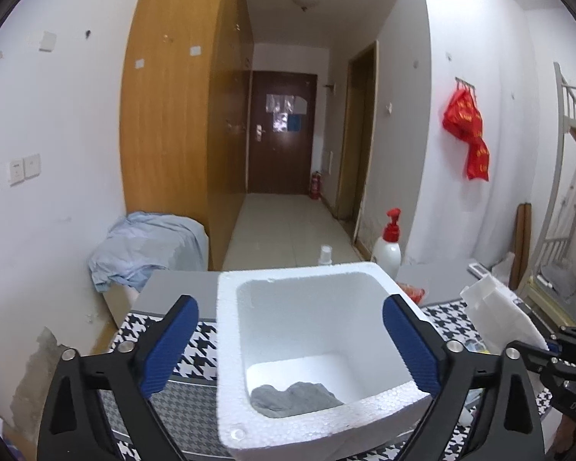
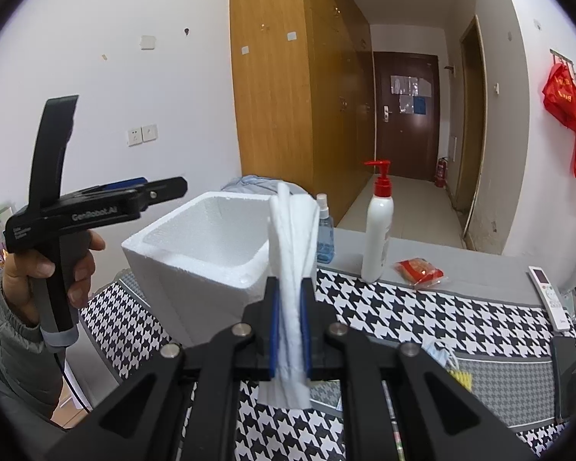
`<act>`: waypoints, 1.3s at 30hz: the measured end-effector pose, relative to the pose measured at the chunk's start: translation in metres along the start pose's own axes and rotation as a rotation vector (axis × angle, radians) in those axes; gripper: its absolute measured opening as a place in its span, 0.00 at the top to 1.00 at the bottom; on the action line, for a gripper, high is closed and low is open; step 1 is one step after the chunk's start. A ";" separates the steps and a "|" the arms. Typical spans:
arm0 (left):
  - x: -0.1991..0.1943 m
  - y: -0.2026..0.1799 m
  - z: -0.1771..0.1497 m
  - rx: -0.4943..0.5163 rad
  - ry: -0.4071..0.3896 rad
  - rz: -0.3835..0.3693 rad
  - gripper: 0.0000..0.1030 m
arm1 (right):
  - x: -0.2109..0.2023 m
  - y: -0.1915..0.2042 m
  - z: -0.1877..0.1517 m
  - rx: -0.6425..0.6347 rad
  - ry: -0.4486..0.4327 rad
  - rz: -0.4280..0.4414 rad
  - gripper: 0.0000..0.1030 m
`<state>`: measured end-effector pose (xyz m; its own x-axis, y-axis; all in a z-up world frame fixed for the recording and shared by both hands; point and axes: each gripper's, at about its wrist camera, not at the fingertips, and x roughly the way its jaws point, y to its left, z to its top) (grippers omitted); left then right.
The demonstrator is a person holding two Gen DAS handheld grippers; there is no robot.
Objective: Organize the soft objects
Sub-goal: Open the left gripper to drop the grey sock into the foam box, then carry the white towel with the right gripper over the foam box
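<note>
A white foam box [image 1: 228,345] stands on the houndstooth table cover. A crumpled grey cloth [image 1: 293,397] lies on its floor. My left gripper [image 1: 291,303] hangs over the box's near rim, open wide, with its blue pads [image 1: 172,349] apart and nothing between them. In the right wrist view a hand [image 2: 38,269] holds it up left of the box [image 2: 196,238]. My right gripper [image 2: 290,307] is shut on a folded white cloth [image 2: 293,238] that stands upright, to the right of the box. The white cloth [image 1: 499,315] also shows in the left wrist view.
Behind the box stand a white pump bottle [image 2: 378,230] and a blue spray bottle [image 2: 324,230]. A red packet [image 2: 418,269], a remote [image 2: 549,296] and a face mask [image 2: 439,351] lie on the table cover [image 2: 403,315]. A heap of blue fabric [image 1: 146,246] sits far left.
</note>
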<state>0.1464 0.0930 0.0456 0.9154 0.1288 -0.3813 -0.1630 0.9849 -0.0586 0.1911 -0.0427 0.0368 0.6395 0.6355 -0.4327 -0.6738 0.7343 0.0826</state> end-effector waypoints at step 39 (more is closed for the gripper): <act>-0.049 0.021 -0.032 0.005 -0.096 0.067 0.01 | 0.015 0.030 0.022 -0.056 -0.011 0.008 0.88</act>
<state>0.0862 0.1037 0.0333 0.9337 0.2044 -0.2939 -0.2232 0.9742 -0.0317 0.1892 -0.0059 0.0528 0.6382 0.6438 -0.4222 -0.6979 0.7153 0.0357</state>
